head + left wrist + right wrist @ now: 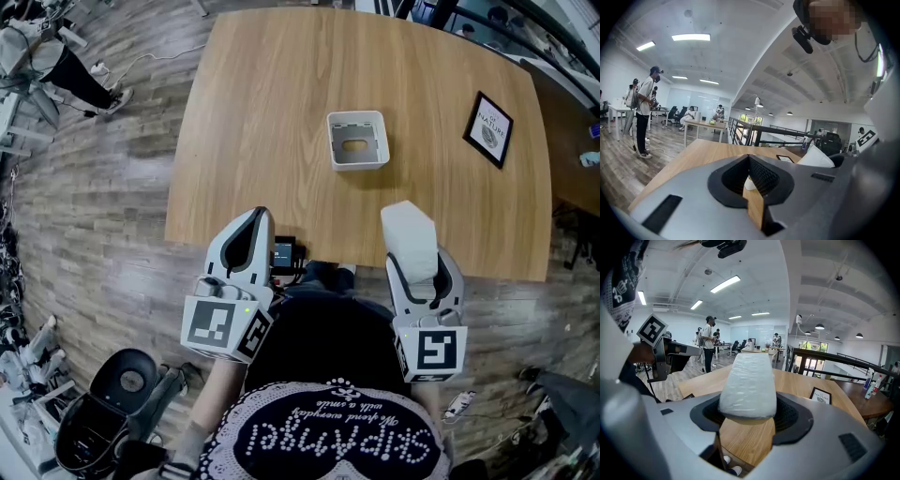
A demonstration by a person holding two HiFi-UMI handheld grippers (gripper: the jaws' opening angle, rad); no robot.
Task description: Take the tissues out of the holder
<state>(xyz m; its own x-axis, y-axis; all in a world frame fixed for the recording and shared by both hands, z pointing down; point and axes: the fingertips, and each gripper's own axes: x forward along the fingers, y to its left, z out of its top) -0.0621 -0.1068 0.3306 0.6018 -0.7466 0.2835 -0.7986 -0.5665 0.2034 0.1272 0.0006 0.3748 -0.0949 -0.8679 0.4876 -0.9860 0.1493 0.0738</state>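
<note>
1. Big wooden desk [262,112] fills most of the head view, and the white holder [356,116] sits out near the middle of it, so I'll place everything off that.
2. Left hand-held gripper [258,217] is at the near desk edge, well apart from the holder and off to its near-left. Its jaws are together at the tip with nothing between them.
3. Right hand-held gripper [420,262] is also at the near edge, on the near-right side of the holder. It's clamped on the tissue pack, one pad pressing on each side.
4. Tissue pack [410,239] is a white plastic-wrapped block sticking out past the jaws. It's fully out of the holder and well apart from it.
5. The holder looks like an open-top box with an oval cutout in the bottom, and no tissues inside.
6. Black-framed sign [488,128] lies on the desk to the right of the holder, near the far-right desk edge.
7. A small black gadget [284,253] sits at the near edge, just beside the left hand-held gripper. Can't tell what it is.
</note>
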